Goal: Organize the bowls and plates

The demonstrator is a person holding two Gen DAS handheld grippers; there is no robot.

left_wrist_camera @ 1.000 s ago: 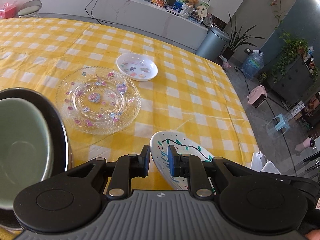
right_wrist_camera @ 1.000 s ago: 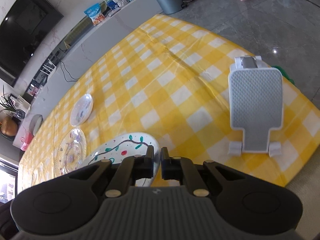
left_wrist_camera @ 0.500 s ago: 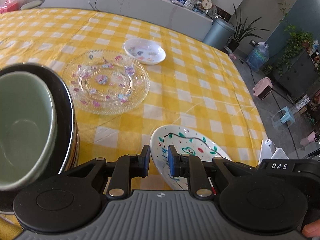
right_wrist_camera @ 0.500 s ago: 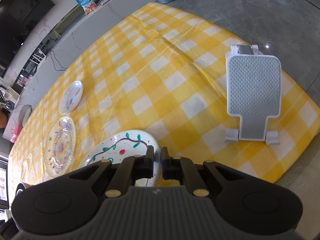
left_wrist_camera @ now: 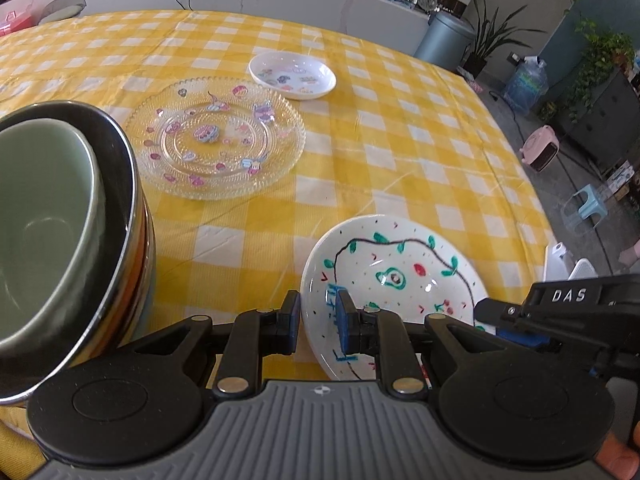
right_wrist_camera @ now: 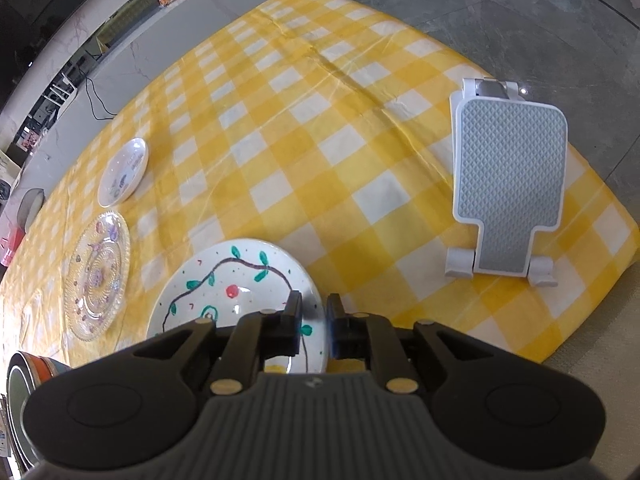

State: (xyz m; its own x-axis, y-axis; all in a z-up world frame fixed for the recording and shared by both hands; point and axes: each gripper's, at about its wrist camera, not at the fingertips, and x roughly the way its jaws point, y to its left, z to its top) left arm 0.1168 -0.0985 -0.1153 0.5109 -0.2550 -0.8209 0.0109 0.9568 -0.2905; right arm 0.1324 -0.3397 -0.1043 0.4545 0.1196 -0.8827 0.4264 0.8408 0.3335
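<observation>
From the left wrist view, the left gripper (left_wrist_camera: 318,322) has its jaws closed to a narrow gap astride the near left rim of the painted plate (left_wrist_camera: 394,276), one finger outside the rim and one inside; whether the pads actually press the rim I cannot tell for sure, though it looks like a hold. The plate sits near the table's front edge, tilted up a little on its near side. At the far left stands a stack of bowls (left_wrist_camera: 60,240), a pale green bowl nested in a dark metal one with more rims beneath. That stack looks like the part already done. A glass plate (left_wrist_camera: 216,138) and a small white dish (left_wrist_camera: 292,74) lie loose on the yellow checked tablecloth (left_wrist_camera: 400,140), just beside each other.

From the right wrist view, the right gripper (right_wrist_camera: 313,322) likewise straddles the painted plate's right rim with a narrow gap, apparently gripping it. The glass plate (right_wrist_camera: 98,268) and small dish (right_wrist_camera: 123,172) lie well to the left, and a white and grey stand (right_wrist_camera: 510,184) lies to the right.

By my reading, three flat pieces remain to be gathered, and the painted plate is the one in hand.
</observation>
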